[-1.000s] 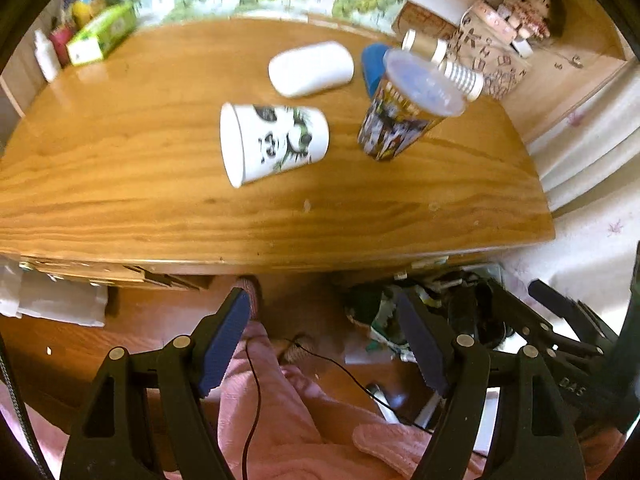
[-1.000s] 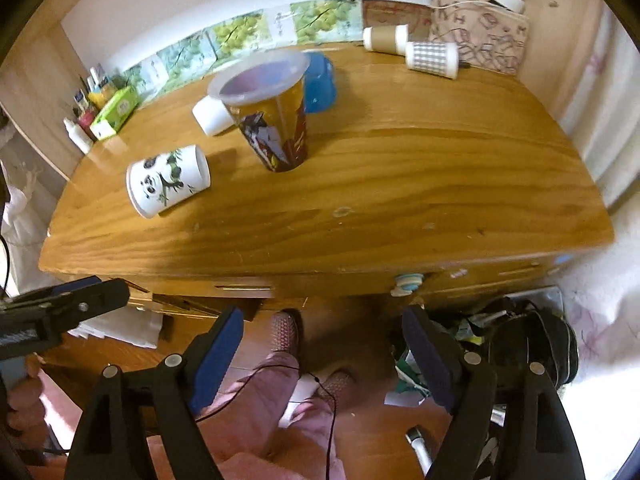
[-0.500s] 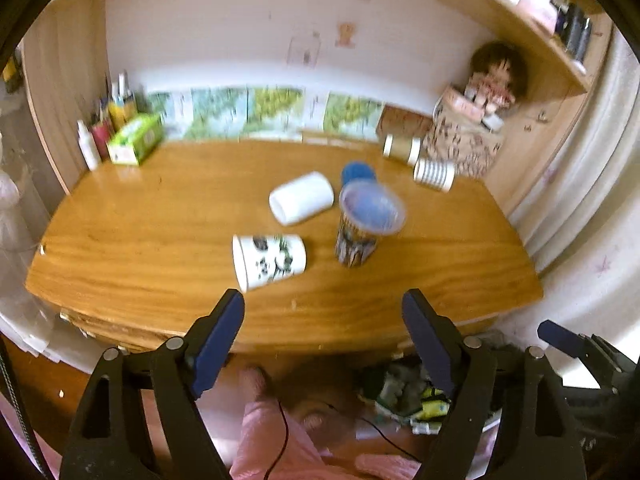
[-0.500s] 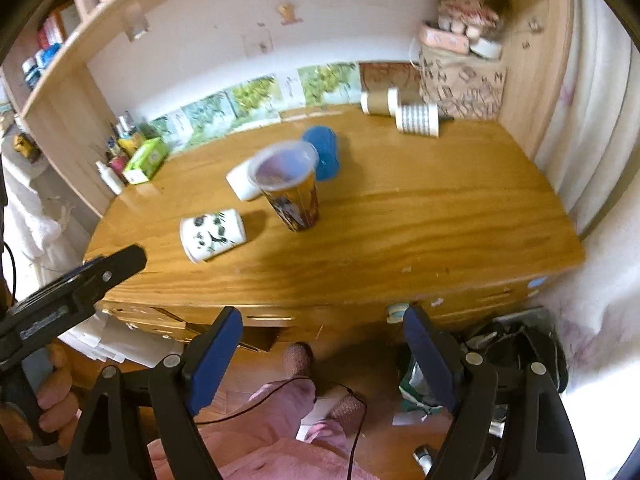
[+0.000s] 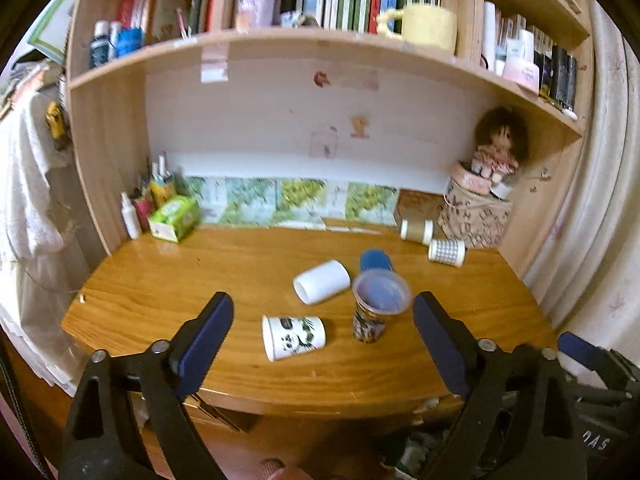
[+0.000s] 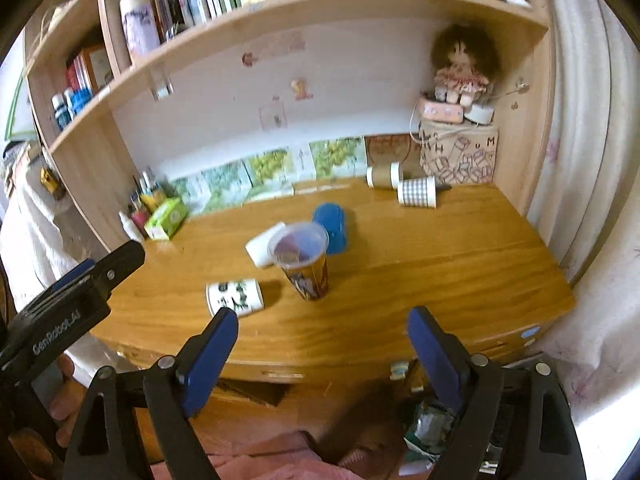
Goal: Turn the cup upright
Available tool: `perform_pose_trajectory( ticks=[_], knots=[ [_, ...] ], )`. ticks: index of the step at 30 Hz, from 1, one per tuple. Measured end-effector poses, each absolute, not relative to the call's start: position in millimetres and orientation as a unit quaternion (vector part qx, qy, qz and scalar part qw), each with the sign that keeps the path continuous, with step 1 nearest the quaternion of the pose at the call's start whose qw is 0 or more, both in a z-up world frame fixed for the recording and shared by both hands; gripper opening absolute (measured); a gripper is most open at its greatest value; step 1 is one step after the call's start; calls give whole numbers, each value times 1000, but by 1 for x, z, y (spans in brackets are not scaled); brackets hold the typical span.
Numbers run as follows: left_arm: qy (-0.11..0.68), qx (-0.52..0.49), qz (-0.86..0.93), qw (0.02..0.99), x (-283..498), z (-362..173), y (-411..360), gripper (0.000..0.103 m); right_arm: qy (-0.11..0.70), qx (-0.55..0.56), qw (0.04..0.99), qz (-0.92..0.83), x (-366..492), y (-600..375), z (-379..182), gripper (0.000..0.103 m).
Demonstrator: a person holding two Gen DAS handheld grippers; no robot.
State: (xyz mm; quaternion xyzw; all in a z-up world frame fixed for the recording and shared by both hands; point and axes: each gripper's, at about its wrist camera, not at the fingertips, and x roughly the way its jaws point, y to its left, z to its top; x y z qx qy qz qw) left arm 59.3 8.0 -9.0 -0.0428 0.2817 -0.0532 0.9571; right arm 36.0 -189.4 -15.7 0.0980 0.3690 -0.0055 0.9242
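Note:
A white panda cup point(image 5: 293, 337) lies on its side near the front of the wooden desk point(image 5: 200, 280), mouth to the left; it also shows in the right wrist view point(image 6: 235, 297). A plain white cup point(image 5: 321, 281) and a blue cup point(image 5: 375, 260) lie on their sides behind it. A patterned cup point(image 5: 376, 309) stands upright, also in the right wrist view point(image 6: 304, 261). My left gripper point(image 5: 324, 344) is open and empty, short of the desk's front edge. My right gripper point(image 6: 322, 354) is open and empty, also in front of the desk.
Two more cups point(image 5: 446, 251) lie at the back right by a patterned box with a doll point(image 5: 494, 148). A green tissue box point(image 5: 174, 218) and bottles stand at the back left. A bookshelf point(image 5: 320, 46) hangs above. The left gripper's body point(image 6: 68, 304) shows at left.
Both grippers have tilted up and risen, from looking down at the desk and my legs to facing the desk and shelf. No cup has moved.

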Motion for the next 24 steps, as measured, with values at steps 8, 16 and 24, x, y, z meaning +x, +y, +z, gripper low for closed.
perform_pose_trajectory(
  ticks=[8,16,24],
  knots=[
    [249,-26,-28,968,44,-2,9,102,309,102,945,10,27,-183,-4,88],
    [242,-27,-14,970,42,-3,12,102,277,76,958,9,20,-173,5,103],
    [210,-14,-2,978,31,3,10,102,252,75,965,5,12,-173,8,103]
  ],
)
